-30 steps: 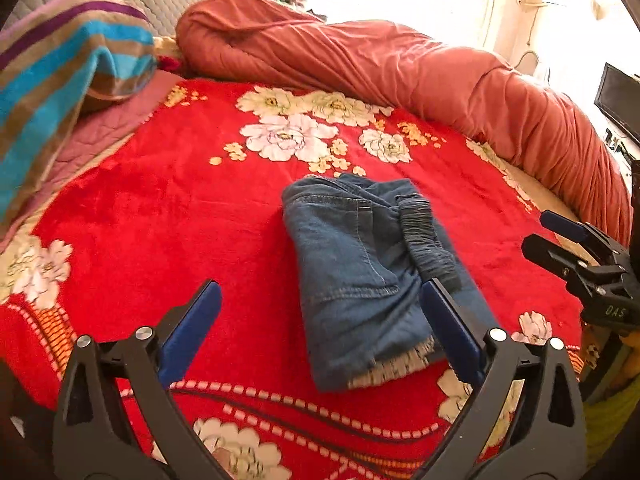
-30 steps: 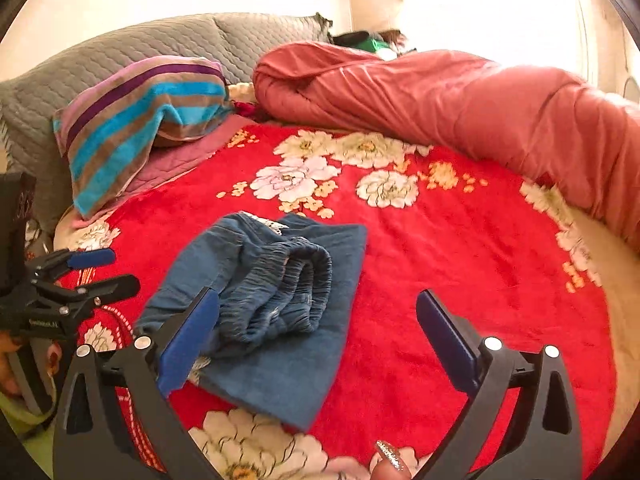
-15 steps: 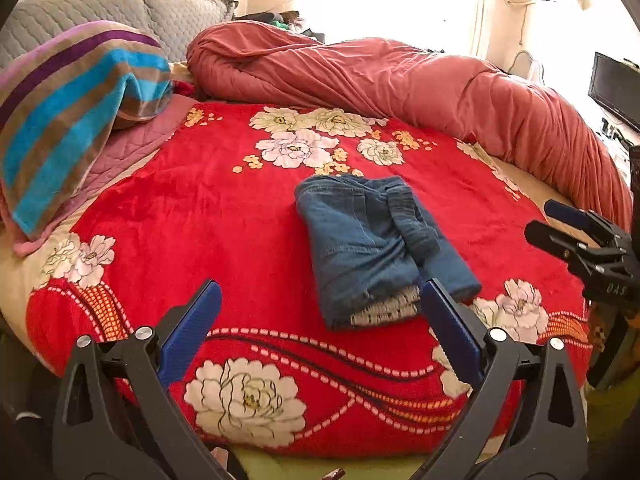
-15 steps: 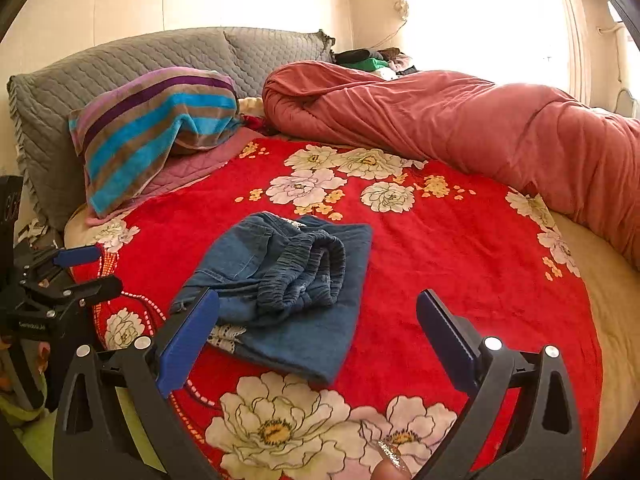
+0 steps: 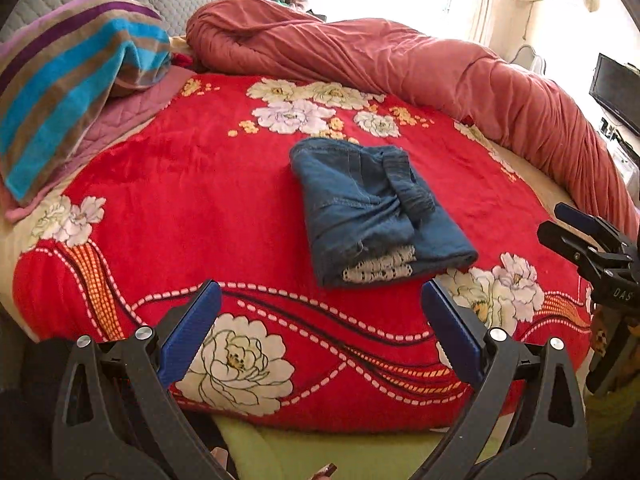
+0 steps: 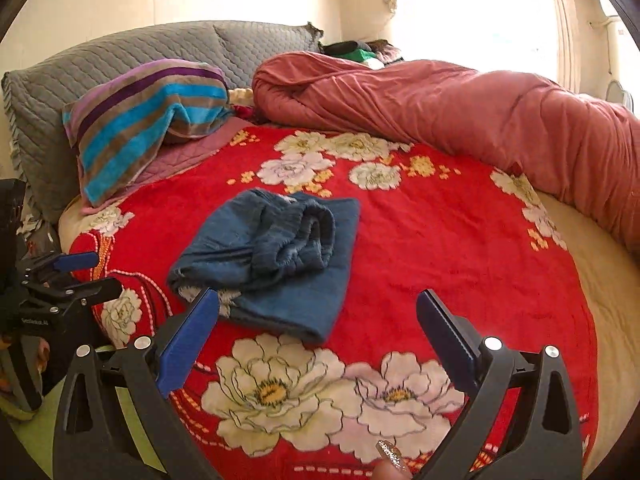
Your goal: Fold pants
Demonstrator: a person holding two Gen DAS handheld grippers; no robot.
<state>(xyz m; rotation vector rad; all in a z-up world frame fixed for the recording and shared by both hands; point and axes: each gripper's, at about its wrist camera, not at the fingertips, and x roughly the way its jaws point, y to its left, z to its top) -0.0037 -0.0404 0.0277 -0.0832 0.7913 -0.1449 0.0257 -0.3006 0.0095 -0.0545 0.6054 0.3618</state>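
The folded denim pants (image 5: pixel 372 208) lie on the red flowered blanket (image 5: pixel 180 208) near the middle of the bed, lace hem toward the near edge. The left hand-held gripper (image 5: pixel 320 312) hangs over the near edge, blue pads wide apart, touching nothing. The right hand-held gripper (image 5: pixel 576 226) shows at the bed's right edge, pads parted, empty.
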